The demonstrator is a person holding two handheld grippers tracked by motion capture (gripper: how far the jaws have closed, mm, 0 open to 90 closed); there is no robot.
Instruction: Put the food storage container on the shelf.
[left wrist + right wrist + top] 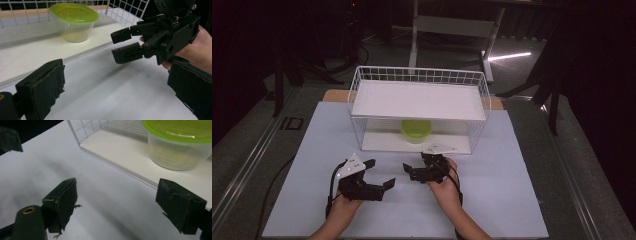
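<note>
the right gripper (412, 172) hovers low over the white table (512, 200) at about five o'clock from the container, its jaws spread wide with nothing between them; the right gripper view looks through that bare gap (116, 205) to the tabletop. the left gripper (379, 175) sits at about nine o'clock from the right one, just beside it, jaws also wide apart and empty (its own view (115, 92) has the two pads at opposite edges of the picture, the other gripper (125, 46) between and beyond them).

going by size: the white table takes up most of the high view. on it, at twelve o'clock from both grippers, stands the white wire basket (362, 80) with a flat white shelf (419, 100) laid across its top. under that shelf, on the basket's white floor, rests the clear container with a green lid (416, 130), upright and closed, well apart from both grippers. it sits near the basket's open front edge.
</note>
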